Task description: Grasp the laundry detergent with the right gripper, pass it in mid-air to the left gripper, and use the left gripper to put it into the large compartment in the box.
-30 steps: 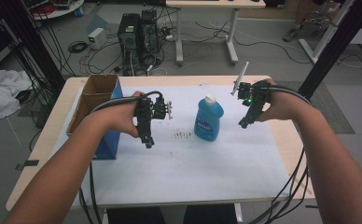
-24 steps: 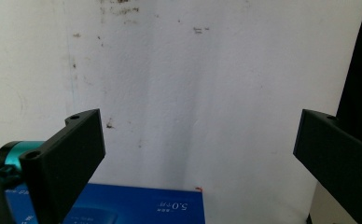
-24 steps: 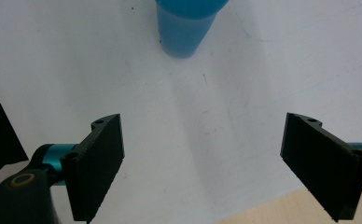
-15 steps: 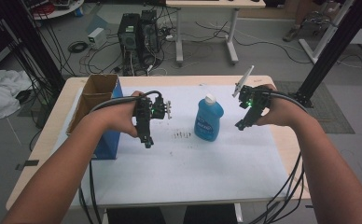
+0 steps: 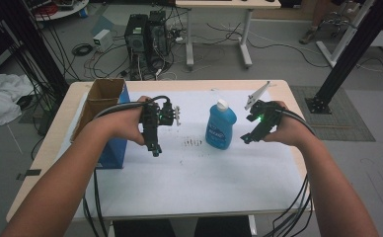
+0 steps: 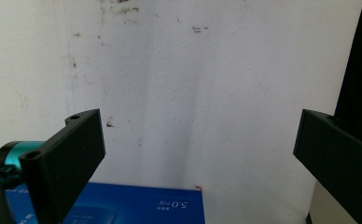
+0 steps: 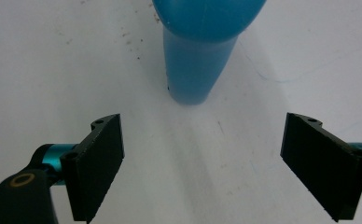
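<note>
- Translucent blue plastic bottle with white cap (image 5: 221, 124) stood centre frame on the white table sheet (image 5: 194, 173).
- Right gripper (image 5: 248, 138), jaws spread, faced it, seemingly lining up a grab.
- Left gripper (image 5: 155, 148) hung spread beside the blue cardboard box (image 5: 111, 148), apparently waiting.

The translucent blue plastic bottle (image 5: 221, 129) was seen with a smooth, slightly glossy skin and a white plastic cap. The white paper sheet (image 5: 194, 173) covering the pale wooden table (image 5: 61, 129) looked matt and speckled with dark marks. The open brown box (image 5: 102, 97) appeared as dull cardboard. Matt black plastic was shown on both jaw pairs.
</note>
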### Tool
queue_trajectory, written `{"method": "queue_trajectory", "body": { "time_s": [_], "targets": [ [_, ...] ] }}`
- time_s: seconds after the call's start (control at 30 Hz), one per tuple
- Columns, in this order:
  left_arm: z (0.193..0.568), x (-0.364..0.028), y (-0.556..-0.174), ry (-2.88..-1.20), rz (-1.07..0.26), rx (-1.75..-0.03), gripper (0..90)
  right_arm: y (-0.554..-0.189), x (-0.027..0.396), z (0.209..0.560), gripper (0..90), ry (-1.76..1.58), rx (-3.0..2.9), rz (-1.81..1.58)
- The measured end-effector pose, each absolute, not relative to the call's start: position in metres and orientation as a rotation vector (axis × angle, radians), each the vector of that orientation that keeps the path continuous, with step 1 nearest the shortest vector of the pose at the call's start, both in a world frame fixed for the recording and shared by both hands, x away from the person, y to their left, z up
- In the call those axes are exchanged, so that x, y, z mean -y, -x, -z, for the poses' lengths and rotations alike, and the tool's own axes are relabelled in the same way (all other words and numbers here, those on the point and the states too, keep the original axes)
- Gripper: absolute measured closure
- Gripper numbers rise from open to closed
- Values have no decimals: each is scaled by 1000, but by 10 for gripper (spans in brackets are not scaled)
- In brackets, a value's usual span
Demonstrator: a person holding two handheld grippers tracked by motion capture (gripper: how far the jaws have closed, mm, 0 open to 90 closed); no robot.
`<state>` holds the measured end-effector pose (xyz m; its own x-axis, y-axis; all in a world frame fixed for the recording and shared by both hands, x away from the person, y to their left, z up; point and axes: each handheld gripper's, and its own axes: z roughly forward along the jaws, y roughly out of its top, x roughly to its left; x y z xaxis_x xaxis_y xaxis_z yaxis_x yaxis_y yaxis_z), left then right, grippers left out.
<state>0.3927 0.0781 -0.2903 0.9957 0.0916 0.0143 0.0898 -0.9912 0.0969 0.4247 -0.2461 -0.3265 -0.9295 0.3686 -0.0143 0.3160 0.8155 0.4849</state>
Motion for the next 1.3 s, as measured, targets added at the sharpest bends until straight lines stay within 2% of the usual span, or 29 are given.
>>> {"method": "queue_trajectory", "body": {
  "time_s": [0.33, 1.3],
  "targets": [
    [289, -81, -392, -3037, -31, -140, 21, -425, 240, 349, 126, -596, -2815, -934],
    [291, -88, -392, -3031, -30, -154, 20, -429, 215, 382, 126, -635, -2633, -1186]
  ]
}}
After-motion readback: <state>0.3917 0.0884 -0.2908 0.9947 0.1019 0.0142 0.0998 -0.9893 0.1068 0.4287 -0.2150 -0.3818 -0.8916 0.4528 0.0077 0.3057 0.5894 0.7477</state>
